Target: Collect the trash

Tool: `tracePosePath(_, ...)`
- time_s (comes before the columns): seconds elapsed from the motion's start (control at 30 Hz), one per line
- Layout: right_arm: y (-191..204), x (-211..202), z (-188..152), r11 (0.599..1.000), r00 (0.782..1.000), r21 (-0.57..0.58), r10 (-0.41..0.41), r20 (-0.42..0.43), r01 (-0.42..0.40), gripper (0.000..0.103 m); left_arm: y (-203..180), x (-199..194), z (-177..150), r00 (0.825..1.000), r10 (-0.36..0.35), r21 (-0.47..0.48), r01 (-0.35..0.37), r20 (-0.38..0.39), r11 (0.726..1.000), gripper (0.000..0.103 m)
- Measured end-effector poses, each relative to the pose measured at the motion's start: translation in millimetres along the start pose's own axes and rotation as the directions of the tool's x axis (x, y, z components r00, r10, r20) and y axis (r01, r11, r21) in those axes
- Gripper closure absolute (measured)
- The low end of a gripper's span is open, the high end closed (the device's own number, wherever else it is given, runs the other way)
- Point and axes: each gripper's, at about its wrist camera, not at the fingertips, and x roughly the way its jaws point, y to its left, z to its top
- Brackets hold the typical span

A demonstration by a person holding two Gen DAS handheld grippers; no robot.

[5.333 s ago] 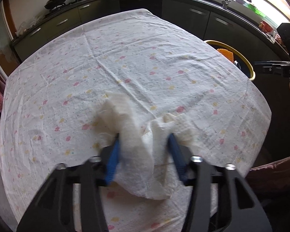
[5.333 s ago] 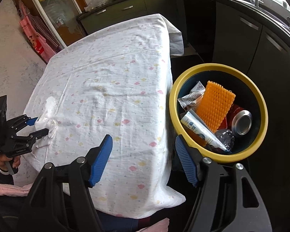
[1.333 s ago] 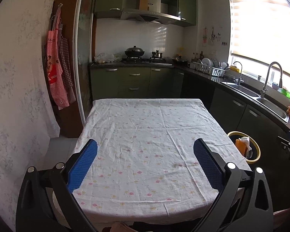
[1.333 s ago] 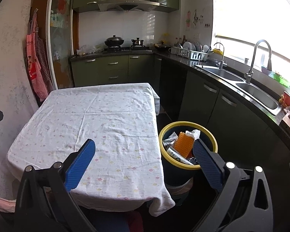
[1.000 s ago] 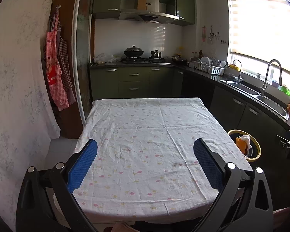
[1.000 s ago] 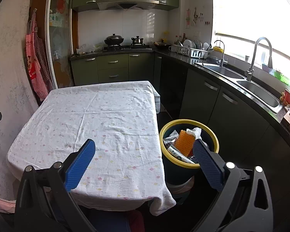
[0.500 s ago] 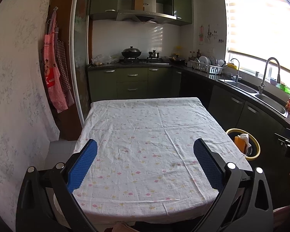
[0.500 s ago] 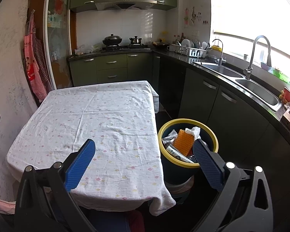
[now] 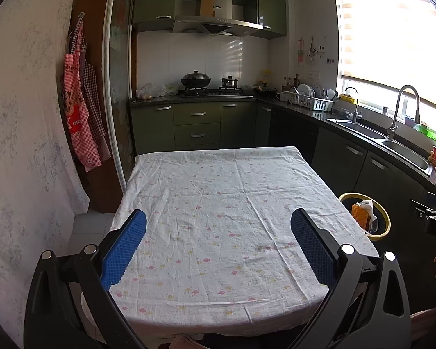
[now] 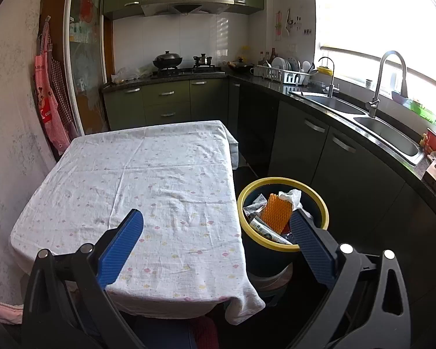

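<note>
The left wrist view looks from behind the near edge of the tabletop [image 9: 218, 218], level and straight down its length toward the stove [image 9: 212, 88], well back from it. The right wrist view stands further right, tilted slightly down over the trash bin [image 10: 282, 183]. Both share the tabletop, bin, stove wall and sink counter [image 10: 378, 125].

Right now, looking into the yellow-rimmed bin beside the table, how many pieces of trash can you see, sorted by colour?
In the bin, partly hidden by the right tongs:
Orange: 1, ridged piece
White: 2, crumpled tissue and printed tube
Silver: 1, foil wrapper
Total: 4 visible; more may lie underneath.
</note>
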Motion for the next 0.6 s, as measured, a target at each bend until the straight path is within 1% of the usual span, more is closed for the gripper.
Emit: tracePosePath(0.6,0.3,0.3,0.2,1.000,1.000,0.001,-0.001,0.000,0.001,0.007,-0.7,0.0,-0.1,1.000,-0.004,0.005,0.004,-0.004,1.000,0.005)
